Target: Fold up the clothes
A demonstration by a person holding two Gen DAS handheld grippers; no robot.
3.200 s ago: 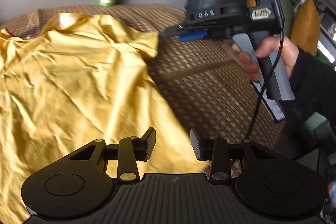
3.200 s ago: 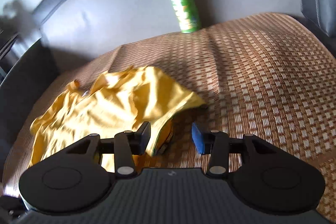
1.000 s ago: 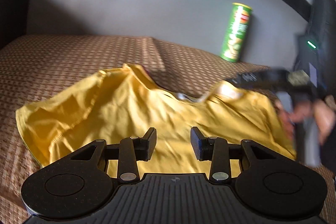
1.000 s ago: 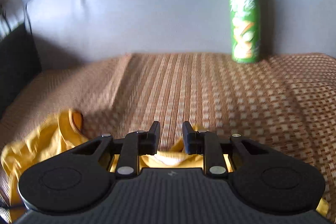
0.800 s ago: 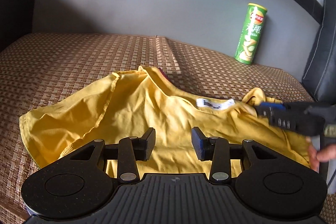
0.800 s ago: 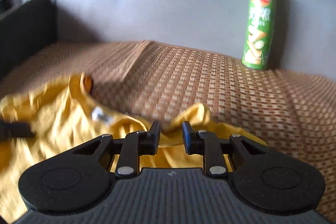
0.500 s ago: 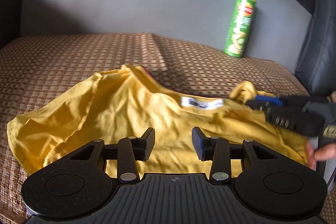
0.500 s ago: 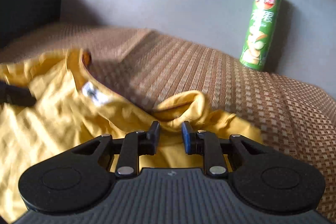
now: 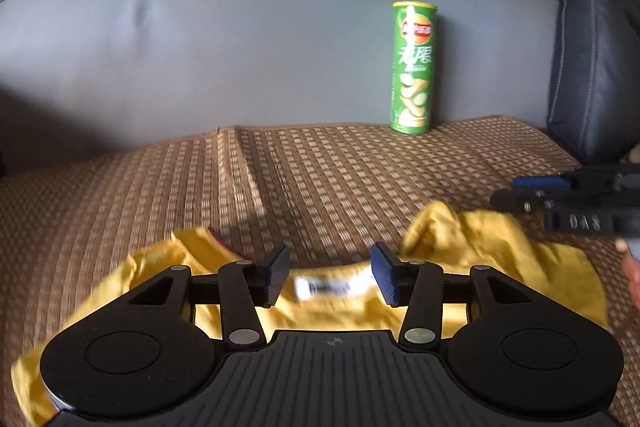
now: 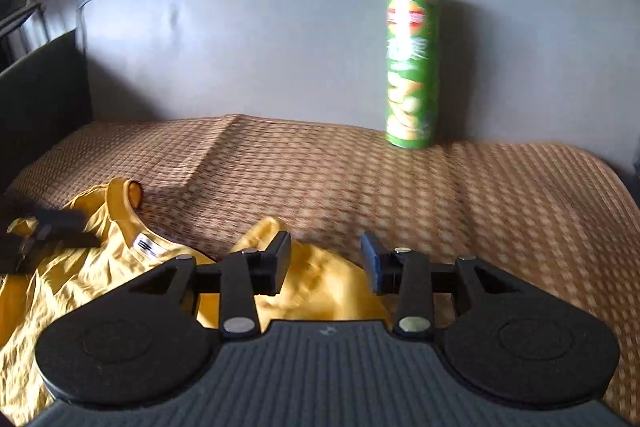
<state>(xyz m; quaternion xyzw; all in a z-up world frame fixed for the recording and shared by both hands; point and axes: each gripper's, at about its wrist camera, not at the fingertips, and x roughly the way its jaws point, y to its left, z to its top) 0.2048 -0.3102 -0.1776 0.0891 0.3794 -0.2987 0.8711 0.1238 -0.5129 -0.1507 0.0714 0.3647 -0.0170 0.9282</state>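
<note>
A yellow T-shirt [image 9: 500, 251] lies spread and rumpled on the woven brown seat mat [image 9: 340, 179], collar with its white label [image 9: 324, 287] facing the backrest. My left gripper [image 9: 330, 277] is open and empty, just above the collar. My right gripper [image 10: 326, 261] is open and empty over the shirt [image 10: 320, 287] near its right shoulder; its sleeve edge is bunched up between the fingers' line. The right gripper also shows in the left wrist view [image 9: 568, 203], at the shirt's right edge.
A tall green crisp can [image 9: 412, 67] stands upright at the back of the seat against the grey backrest [image 9: 200, 47]; it also shows in the right wrist view [image 10: 412, 67]. A dark cushion [image 9: 596, 47] leans at the right end. A dark armrest [image 10: 36, 107] bounds the left.
The right gripper was shut on the shirt's shoulder and pulled it out to the right; it has now opened and let go. Both cameras have tipped lower and closer to the collar edge.
</note>
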